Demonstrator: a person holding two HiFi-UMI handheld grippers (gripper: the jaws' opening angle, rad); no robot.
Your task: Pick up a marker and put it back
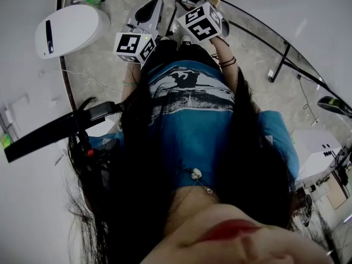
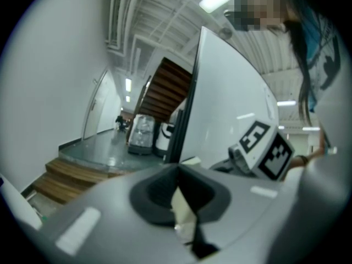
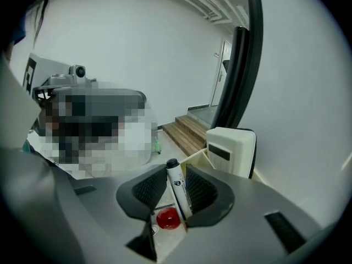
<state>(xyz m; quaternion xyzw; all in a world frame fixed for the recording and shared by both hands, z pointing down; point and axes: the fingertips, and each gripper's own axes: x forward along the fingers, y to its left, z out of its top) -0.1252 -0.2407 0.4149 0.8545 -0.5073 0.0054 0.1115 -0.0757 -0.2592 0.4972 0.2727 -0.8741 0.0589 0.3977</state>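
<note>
Looking steeply down past dark-rimmed white panels (image 1: 308, 21) on both sides, with a strip of grey floor (image 1: 104, 70) between them. Filling the middle of the head view: a person's blue printed T-shirt (image 1: 192, 125) and a lot of long dark hair (image 1: 132, 191). Up at top left, overlapping the left panel's rim, a white oval unit (image 1: 71, 29) with a dark slot.

Next down in size, the left gripper (image 2: 177, 170), held out in front of the shirt with its marker cube facing up. Pressed together at the pad tips and gripping nothing, with only a pale beige sliver showing through lower down.

Just beside it, the right gripper (image 3: 176, 168), hanging over a beige box (image 3: 201, 157). Spread a little at the jaws, with the marker (image 3: 179, 187) between them. White barrel, black cap poking out past the tips, leaning along the right-hand pad with a thin gap on the other side. Can't call that pinched. Lower end tucked out of sight behind the jaw, over the box.

Down in the box next to the marker, a small round red thing (image 3: 168, 219). Tiniest of all, a green-capped pen (image 1: 88, 0) lying on the floor near the oval unit.
</note>
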